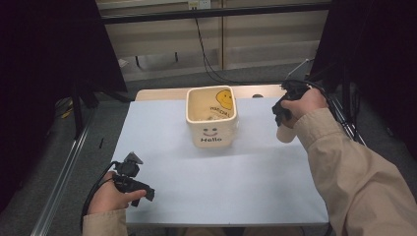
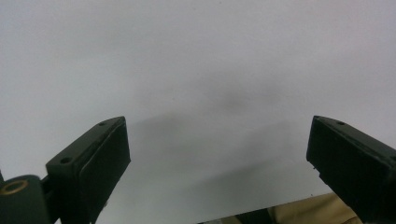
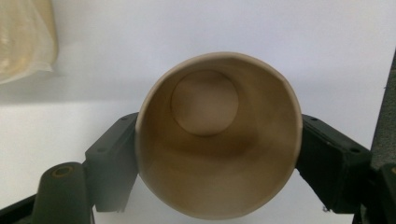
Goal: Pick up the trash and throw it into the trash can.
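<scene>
My right gripper (image 1: 284, 118) is shut on a tan paper cup (image 1: 285, 132), held above the right side of the pale blue table cover (image 1: 221, 182). In the right gripper view I look straight into the empty cup (image 3: 219, 135), squeezed between the two black jaws. A cream square bin (image 1: 212, 118) with a smiley face and the word "Hello" stands at the middle back, to the left of the cup. My left gripper (image 1: 142, 194) rests low at the front left, open, with only bare cover between its fingers (image 2: 100, 163).
The bin's corner (image 3: 23, 37) shows at the upper left of the right gripper view. Metal frame rails (image 1: 64, 167) run along the table's left side, and black cables (image 1: 206, 54) hang behind the table. Dark curtains flank both sides.
</scene>
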Tool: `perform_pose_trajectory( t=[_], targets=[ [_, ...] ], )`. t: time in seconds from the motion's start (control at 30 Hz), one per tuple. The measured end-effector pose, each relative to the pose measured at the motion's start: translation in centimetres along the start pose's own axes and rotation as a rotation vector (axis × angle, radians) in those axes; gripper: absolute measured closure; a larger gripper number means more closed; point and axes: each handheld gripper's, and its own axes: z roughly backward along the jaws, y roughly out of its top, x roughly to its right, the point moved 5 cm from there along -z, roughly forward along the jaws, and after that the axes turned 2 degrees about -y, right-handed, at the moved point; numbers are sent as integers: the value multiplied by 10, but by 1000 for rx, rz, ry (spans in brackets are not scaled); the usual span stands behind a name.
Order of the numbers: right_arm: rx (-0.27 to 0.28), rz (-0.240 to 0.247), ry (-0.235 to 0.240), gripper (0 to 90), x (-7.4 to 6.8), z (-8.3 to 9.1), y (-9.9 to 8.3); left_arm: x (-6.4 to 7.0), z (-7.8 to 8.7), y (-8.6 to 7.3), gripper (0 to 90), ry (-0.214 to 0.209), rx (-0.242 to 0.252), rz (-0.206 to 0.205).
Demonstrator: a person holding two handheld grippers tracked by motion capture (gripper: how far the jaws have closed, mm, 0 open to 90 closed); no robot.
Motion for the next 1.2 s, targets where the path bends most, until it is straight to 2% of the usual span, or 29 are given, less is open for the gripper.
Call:
perform_pose_trajectory(
  t=[0.23,0.27,0.33,0.37,0.5,0.6,0.67,0.87,0.9,1.03,1.07,1.2],
  targets=[
    [7,5,-10,208,-6,20,6,-1,1,1,59,2,8,-6],
    [2,18,-20,209,-9,30,8,-2,1,0,59,0,10,-7],
    [3,16,-20,209,-11,31,9,-2,1,0,59,2,12,-2],
    [13,24,-16,209,-15,38,11,-2,2,0,59,-1,12,-1],
    [9,34,0,209,-20,48,14,-2,2,0,59,-7,15,2],
    [10,35,-10,210,-20,55,17,-2,3,-1,59,-19,8,1],
    [14,34,-5,210,-20,58,18,-3,2,0,59,-3,18,-2],
    [24,34,-10,212,-20,76,24,-3,3,-1,59,-12,22,5],
    [26,37,-10,212,-20,78,25,-4,3,0,59,-8,20,-10],
    [29,41,-16,213,-21,88,28,-2,3,0,59,-12,18,-2],
    [28,39,-20,213,-22,89,28,-3,4,0,59,-9,15,-17],
    [36,48,-21,214,-26,94,32,-2,5,0,59,-13,18,-19]
  ],
)
